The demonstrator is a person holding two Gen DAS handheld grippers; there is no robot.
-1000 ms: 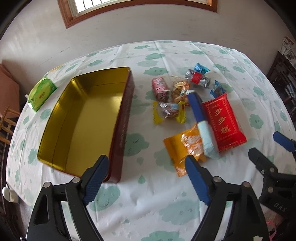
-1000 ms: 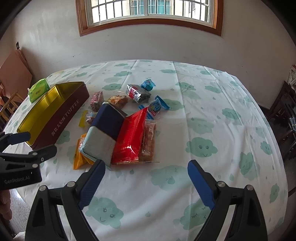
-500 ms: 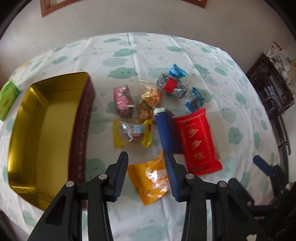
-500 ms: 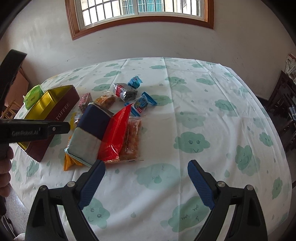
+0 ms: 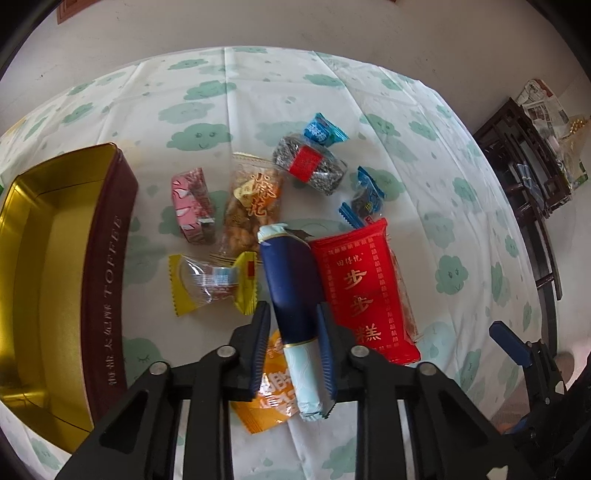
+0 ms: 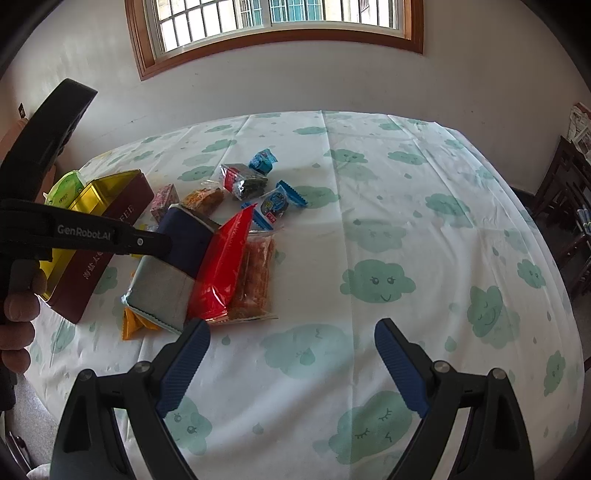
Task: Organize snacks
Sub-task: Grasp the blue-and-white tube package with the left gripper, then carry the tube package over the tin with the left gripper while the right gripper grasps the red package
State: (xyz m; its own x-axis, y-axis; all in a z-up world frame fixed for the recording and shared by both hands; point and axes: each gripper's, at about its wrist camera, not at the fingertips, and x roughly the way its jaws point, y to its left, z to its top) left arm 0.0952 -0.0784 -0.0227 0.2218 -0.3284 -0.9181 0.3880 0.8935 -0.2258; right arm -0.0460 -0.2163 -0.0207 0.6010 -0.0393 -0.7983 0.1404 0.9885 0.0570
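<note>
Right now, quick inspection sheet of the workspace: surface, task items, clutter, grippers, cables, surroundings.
Surface: table under a white cloth with green cloud print.
Job's things: open toffee tin, nothing visible inside; navy and pale blue pack lying on the orange packet; red packet beside it; smaller wrapped snacks beyond.
Clutter: green pack behind the tin.
Grippers: left gripper shut on the navy and pale blue pack; right gripper open, holding nothing.
Cables: nothing seen.
Surroundings: window, white wall, dark wooden furniture at right.
</note>
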